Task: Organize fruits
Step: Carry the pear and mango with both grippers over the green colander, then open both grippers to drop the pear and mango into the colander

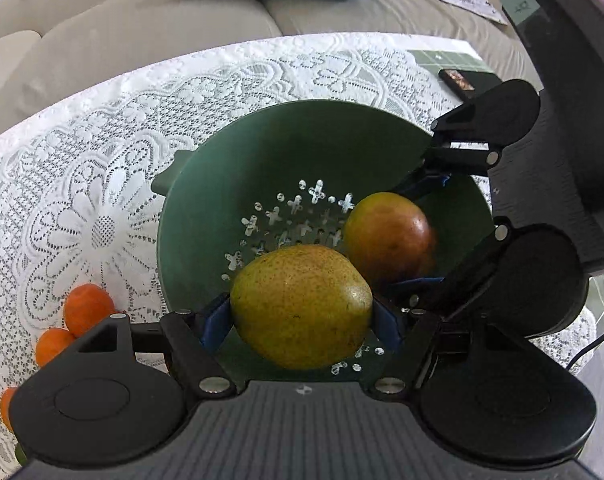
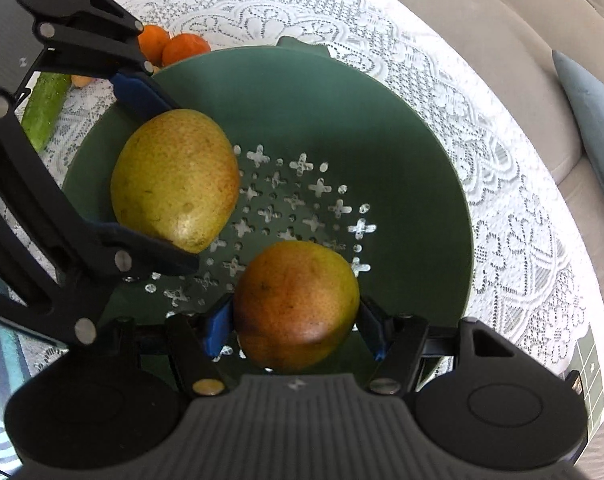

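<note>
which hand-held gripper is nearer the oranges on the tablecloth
Left. The left hand-held gripper, holding the yellow-green pear, is on the colander side beside the oranges; the right hand-held gripper is across the bowl.

The left gripper (image 1: 302, 316) clamps a yellow-green pear (image 1: 302, 306) over the green colander (image 1: 229, 168). Beside it, the right gripper (image 1: 416, 236) grips a reddish pear (image 1: 388, 234). Oranges (image 1: 85, 308) lie on the lace tablecloth (image 1: 101, 140) outside the colander

Colander (image 2: 402, 128): matt green plastic, smooth, perforated base. Tablecloth (image 1: 101, 184): white openwork lace. Yellow-green fruit (image 1: 302, 306): speckled, faintly glossy skin. Reddish fruit (image 2: 295, 304): smooth, dull sheen. Sofa (image 1: 101, 40), upper left: beige cloth.
</note>
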The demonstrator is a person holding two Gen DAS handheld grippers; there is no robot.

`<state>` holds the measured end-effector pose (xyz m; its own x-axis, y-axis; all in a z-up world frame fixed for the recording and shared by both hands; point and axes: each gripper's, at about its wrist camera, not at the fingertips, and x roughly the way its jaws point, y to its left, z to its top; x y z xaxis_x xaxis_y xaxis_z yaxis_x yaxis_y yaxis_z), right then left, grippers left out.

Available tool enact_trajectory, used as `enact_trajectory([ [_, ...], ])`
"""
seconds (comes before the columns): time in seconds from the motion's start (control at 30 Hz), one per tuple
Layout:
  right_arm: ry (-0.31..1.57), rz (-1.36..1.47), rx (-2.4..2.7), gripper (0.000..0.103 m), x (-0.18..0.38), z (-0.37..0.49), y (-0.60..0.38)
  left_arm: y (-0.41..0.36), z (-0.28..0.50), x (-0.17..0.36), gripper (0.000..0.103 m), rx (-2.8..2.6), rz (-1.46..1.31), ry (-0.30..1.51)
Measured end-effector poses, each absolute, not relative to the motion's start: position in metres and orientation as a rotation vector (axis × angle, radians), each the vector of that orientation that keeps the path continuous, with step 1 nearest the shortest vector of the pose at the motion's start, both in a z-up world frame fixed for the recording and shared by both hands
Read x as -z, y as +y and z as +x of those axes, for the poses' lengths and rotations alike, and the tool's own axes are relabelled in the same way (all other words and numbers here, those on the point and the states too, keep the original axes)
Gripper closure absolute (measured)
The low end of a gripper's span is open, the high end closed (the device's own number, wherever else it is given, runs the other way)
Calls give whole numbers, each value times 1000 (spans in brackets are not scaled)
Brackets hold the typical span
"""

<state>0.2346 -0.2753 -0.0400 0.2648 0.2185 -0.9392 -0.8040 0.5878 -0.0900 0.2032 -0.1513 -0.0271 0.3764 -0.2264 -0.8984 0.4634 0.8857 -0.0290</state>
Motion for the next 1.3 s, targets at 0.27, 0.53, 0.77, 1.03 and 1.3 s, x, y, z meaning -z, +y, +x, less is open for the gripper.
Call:
enact_trajectory([
  [0.27,1101,-706,-769,41,43,234,-268,-159,204,31,20,425,328,1112],
  [0.53,1106,-741,-767,40,47,231,-264,-161,203,33,20,425,381,1109],
  [0.77,1084,-738,-748,31,36,234,-270,-162,202,31,17,420,394,1084],
  [1.03,1031,-704,-726,23,15,226,-274,-153,198,15,18,418,318,1039],
  [1.3,971,-625,-696,19,-10,215,-274,-136,182,-1,18,376,275,951],
])
